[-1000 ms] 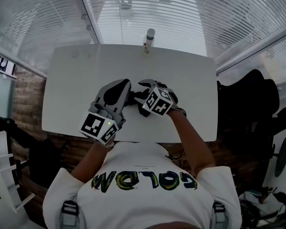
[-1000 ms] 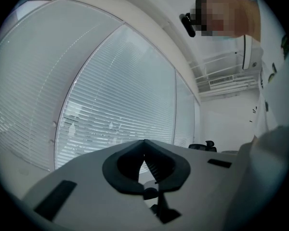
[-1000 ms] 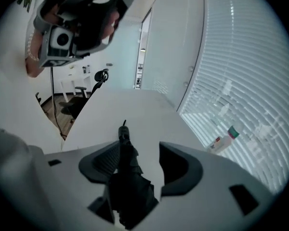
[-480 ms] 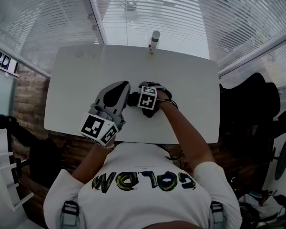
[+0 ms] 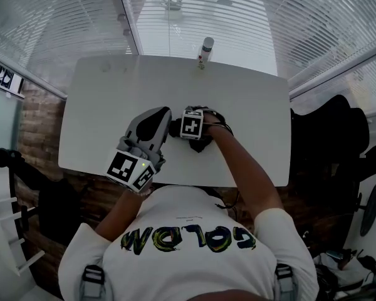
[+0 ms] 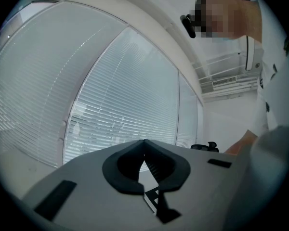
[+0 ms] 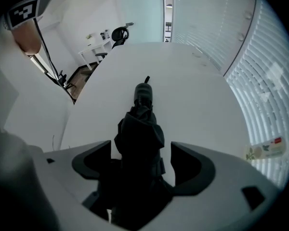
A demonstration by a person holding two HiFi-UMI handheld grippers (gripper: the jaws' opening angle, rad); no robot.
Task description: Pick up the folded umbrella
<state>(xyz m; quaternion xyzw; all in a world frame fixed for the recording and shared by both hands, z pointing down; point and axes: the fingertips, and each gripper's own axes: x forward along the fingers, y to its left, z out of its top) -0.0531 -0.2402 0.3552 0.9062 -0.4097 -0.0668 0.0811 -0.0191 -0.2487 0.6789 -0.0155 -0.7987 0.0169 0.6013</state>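
Observation:
The folded black umbrella (image 7: pixel 140 129) lies on the white table (image 5: pixel 250 105), its handle end pointing away in the right gripper view. In the head view only a dark bit of the umbrella (image 5: pixel 203 144) shows under my right hand. My right gripper (image 7: pixel 140 148) points steeply down over it. Its jaws have just been opening and stand wide on either side of the umbrella, with the pads not pressing it. The right gripper's marker cube (image 5: pixel 192 125) hides its tips from above. My left gripper (image 6: pixel 144 142) hovers level just left of the umbrella, tips touching, with nothing in it; from above the left gripper (image 5: pixel 164 113) shows grey.
A small bottle (image 5: pixel 205 47) stands at the table's far edge by the window blinds; the same bottle (image 7: pixel 265 150) shows to the right of the right gripper. A dark chair (image 5: pixel 329 130) stands off the table's right side. The table's near edge (image 5: pixel 175 182) runs just before my body.
My right gripper has dropped onto the umbrella and tipped over to point downward, its marker cube now facing up. The left gripper has barely moved.

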